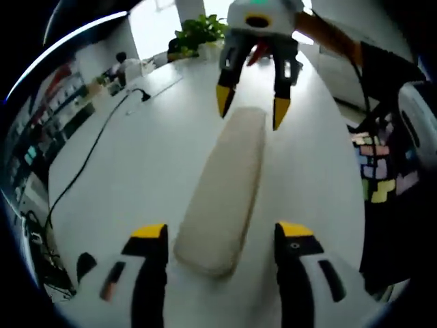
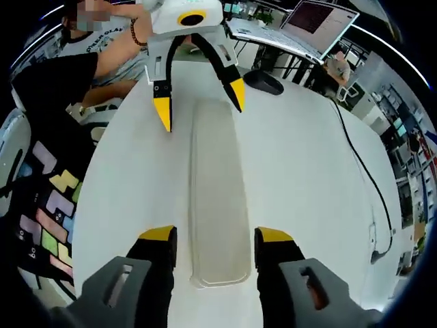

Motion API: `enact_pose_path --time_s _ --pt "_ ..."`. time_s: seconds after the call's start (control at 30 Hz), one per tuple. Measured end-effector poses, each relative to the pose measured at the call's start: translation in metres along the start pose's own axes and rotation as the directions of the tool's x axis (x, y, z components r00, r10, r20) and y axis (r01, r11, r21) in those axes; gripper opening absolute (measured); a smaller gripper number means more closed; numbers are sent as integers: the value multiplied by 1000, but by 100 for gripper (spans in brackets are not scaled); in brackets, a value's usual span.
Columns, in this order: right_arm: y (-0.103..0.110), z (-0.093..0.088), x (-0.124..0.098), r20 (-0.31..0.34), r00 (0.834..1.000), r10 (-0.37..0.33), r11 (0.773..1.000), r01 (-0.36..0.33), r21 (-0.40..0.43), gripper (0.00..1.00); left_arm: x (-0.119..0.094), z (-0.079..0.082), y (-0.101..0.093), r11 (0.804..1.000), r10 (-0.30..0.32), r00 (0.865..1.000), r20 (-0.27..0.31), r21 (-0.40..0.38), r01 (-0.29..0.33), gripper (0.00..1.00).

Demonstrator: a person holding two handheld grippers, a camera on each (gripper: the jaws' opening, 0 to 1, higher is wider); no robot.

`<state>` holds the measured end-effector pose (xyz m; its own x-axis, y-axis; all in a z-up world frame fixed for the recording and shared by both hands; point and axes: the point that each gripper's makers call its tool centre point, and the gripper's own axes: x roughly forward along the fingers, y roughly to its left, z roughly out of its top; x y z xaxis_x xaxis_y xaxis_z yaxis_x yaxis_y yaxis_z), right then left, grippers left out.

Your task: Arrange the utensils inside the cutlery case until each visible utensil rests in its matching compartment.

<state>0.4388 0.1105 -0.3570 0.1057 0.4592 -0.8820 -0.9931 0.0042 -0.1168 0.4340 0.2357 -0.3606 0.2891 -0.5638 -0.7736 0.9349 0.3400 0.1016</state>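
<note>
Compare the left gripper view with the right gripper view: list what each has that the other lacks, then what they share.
Left gripper view alone: a potted plant and a black cable on the table. Right gripper view alone: an open laptop and a dark mouse. Shared: the white table, the long closed cutlery case, and both open grippers, one at each end of it.

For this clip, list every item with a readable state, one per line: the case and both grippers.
Long beige oblong cutlery case: closed, lying flat on the white table, no utensils visible.
Left gripper: open, jaws straddling the case's near end, not clamped.
Right gripper: open, jaws either side of the case's other end.
Black cable: lying loose across the table.
</note>
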Motion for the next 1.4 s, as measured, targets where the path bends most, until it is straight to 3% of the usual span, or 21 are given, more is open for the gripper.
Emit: enact_pose_path --time_s 0.13,0.27,0.4,0.57,0.7,1.0,1.23,1.4 --pt "0 -8 7 -21 1000 10 1000 -10 9 49 6 -5 5 1000 -16 999 -41 1 17 67" --pt "1 -10 9 -28 999 23 1000 -23 6 48 11 -4 7 999 -38 999 -29 -26 37 60" --pt "-1 -11 14 -54 998 44 999 -43 14 47 13 -9 11 999 -45 995 -84 -2 45 55" --pt "-5 -11 22 -81 995 53 999 -51 18 44 14 -10 10 997 -77 991 -109 -9 77 52" --pt "-3 -13 24 -92 993 72 997 -69 34 45 17 -10 11 994 -94 990 -105 -60 88 52" --pt "-1 -13 27 -121 987 104 994 -98 56 45 19 -8 6 994 -109 987 -118 -39 105 51" --pt "0 -10 27 -62 994 89 993 -85 78 46 22 -4 2 991 -132 973 -189 1 135 49" --pt "1 -7 28 -82 994 77 993 -69 98 46 23 -3 1 992 -122 964 -237 -16 121 49"
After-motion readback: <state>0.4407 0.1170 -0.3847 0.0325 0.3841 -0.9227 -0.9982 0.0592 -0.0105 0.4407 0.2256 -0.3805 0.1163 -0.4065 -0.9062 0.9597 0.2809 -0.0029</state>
